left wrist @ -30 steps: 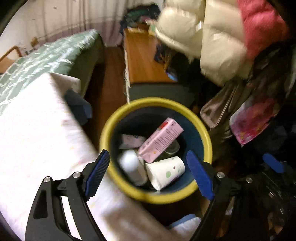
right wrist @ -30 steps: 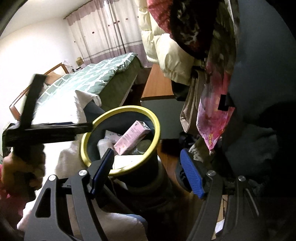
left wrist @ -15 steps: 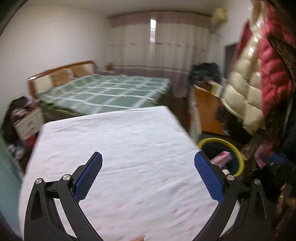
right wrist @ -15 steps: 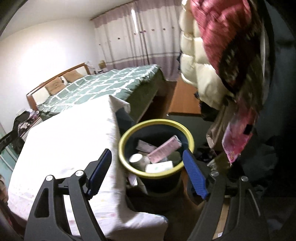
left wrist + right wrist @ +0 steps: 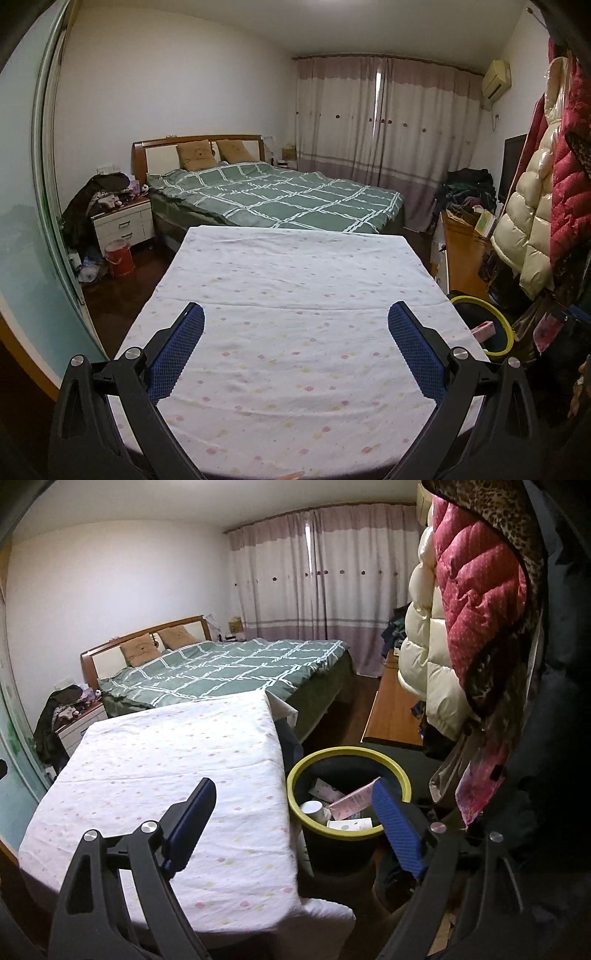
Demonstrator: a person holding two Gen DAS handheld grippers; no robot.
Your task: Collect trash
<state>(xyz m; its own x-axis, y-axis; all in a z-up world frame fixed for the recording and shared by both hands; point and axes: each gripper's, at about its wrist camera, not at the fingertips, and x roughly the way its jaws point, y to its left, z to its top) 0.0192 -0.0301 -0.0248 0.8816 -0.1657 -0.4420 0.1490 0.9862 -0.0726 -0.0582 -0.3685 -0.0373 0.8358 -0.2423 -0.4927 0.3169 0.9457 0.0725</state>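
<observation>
- While your left gripper (image 5: 295,334) hangs over the cloth-covered table (image 5: 295,280), its jaws are spread wide with nothing between them.
- Your right gripper (image 5: 295,812) is likewise released and empty, above the table's right edge.
- The yellow-rimmed bin (image 5: 349,840) stands on the floor just beside that right edge.
- Inside it lie a pink box (image 5: 351,802), a white cup (image 5: 312,808) and other trash.

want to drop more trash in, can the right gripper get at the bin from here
Probably yes. The right gripper is open and empty, and the bin stands beside the table, just ahead. Its mouth faces up, uncovered; only the hanging coats crowd its far side.
</observation>
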